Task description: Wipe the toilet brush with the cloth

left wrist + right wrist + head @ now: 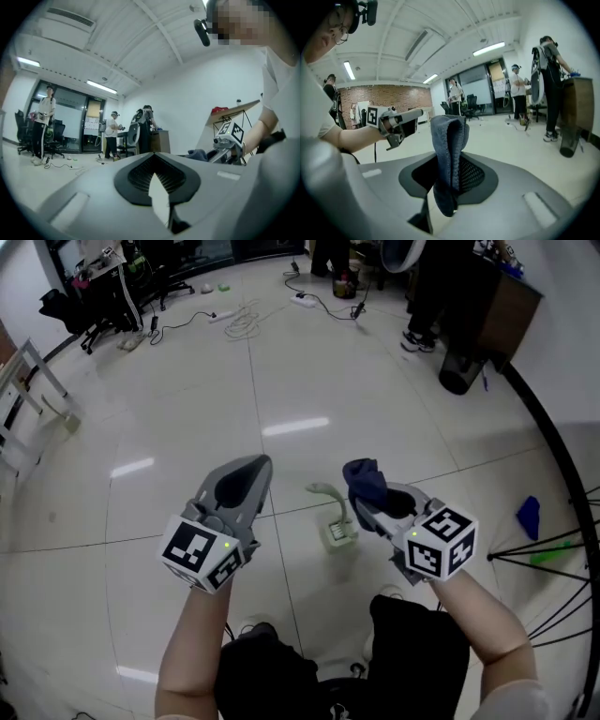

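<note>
In the head view a pale green toilet brush [337, 519] stands in its holder on the tiled floor, between and below my two raised grippers. My right gripper [367, 495] is shut on a dark blue cloth [365, 480], which sticks up out of the jaws just right of the brush. The right gripper view shows the cloth [449, 154] folded and pinched in that gripper [450, 180]. My left gripper [249, 472] hangs left of the brush, shut and holding nothing; in the left gripper view its jaws [158, 180] meet with only a thin slit.
A black bin [460, 372] and a standing person [424, 306] are at the far right. Cables [246, 319] and office chairs [97, 294] lie at the back left. Black stand legs, a blue item [529, 515] and a green stick [551, 550] sit at the right.
</note>
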`<state>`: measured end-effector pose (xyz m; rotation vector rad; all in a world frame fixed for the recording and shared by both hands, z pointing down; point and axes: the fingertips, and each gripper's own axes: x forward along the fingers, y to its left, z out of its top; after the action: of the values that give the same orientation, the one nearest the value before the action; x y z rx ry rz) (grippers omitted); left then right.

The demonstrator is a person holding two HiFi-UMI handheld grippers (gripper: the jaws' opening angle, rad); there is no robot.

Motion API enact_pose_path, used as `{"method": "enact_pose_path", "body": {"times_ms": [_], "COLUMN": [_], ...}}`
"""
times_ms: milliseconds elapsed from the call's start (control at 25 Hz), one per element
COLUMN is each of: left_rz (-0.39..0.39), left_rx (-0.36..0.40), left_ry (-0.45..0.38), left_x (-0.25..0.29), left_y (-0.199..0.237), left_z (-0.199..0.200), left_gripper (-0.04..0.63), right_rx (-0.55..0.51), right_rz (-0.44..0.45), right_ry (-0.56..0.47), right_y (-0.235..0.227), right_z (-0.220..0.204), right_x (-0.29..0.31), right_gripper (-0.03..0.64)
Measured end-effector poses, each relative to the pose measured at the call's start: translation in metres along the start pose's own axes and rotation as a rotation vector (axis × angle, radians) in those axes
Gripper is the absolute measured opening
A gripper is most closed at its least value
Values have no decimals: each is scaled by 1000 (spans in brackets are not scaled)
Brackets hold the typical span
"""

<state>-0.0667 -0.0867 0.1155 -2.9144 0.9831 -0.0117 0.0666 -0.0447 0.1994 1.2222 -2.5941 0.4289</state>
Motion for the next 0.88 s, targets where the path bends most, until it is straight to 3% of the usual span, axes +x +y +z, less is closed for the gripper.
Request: {"method": "enact_pose_path", "body": {"times_ms": [160, 280, 400, 520, 680, 880], "left_rz": [59, 110, 149, 136, 116, 139], "left_rx": [-63, -103, -64, -71, 26, -5], "left_ry": [-107, -146, -118, -111, -57, -85], "left_x": [-26, -50, -72, -77, -79, -89], "left_y": [-10, -28, -42, -43, -50, -38], "left_z": [44, 55, 44, 37, 27, 30], "left_gripper": [5, 5, 5, 5, 5, 5], "right_rx": [-121, -171, -201, -213, -169, -121], "right_rz": [-86, -198, -269, -302, -318, -301], "right_ry": [-137, -221, -256, -221, -189, -191], "right_y": [25, 33, 35, 25, 7, 0], "right_z": [70, 95, 92, 72, 56, 50], "right_x": [-24, -51, -73, -77, -79, -80], "right_gripper": [109, 109, 107, 106, 104, 103]}}
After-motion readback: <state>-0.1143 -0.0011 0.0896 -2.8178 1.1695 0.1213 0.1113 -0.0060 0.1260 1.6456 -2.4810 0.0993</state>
